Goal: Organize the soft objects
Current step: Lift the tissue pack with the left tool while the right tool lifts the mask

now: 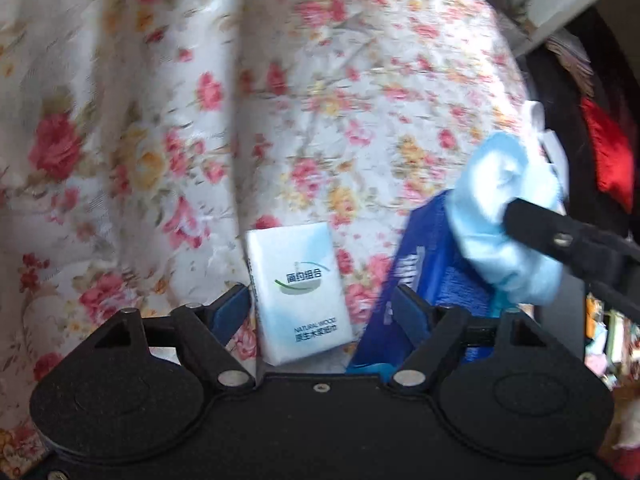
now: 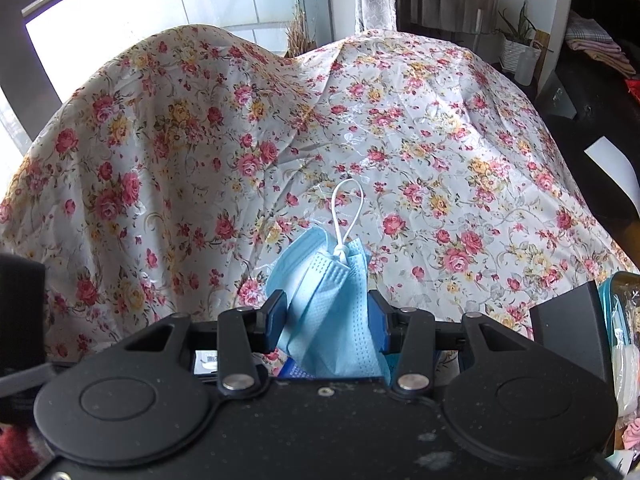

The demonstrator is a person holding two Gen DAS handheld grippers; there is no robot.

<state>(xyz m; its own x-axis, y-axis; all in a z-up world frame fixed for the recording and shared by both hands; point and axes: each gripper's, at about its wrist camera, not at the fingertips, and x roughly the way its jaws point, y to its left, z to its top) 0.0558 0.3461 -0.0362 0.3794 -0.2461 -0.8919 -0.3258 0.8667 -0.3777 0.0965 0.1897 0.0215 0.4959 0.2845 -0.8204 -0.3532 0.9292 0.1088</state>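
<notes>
In the left wrist view a white tissue pack (image 1: 298, 296) lies on the floral cloth (image 1: 160, 140) between the blue pads of my left gripper (image 1: 320, 304). That gripper is open, with a gap between the pack and the right pad. A dark blue packet (image 1: 424, 268) lies just to the right of the pack. My right gripper (image 2: 326, 312) is shut on a crumpled light blue face mask (image 2: 332, 296), and the mask's white ear loop (image 2: 346, 208) sticks out ahead. From the left wrist view, the mask (image 1: 504, 220) hangs above the blue packet in a black finger (image 1: 540, 228).
The floral cloth (image 2: 400, 120) drapes over bumps at the back. A red cloth (image 1: 608, 160) and dark clutter lie off its right edge. A potted plant (image 2: 516, 48), folded towels (image 2: 596, 44) and a clear box (image 2: 624, 320) stand at the right, with a bright window behind.
</notes>
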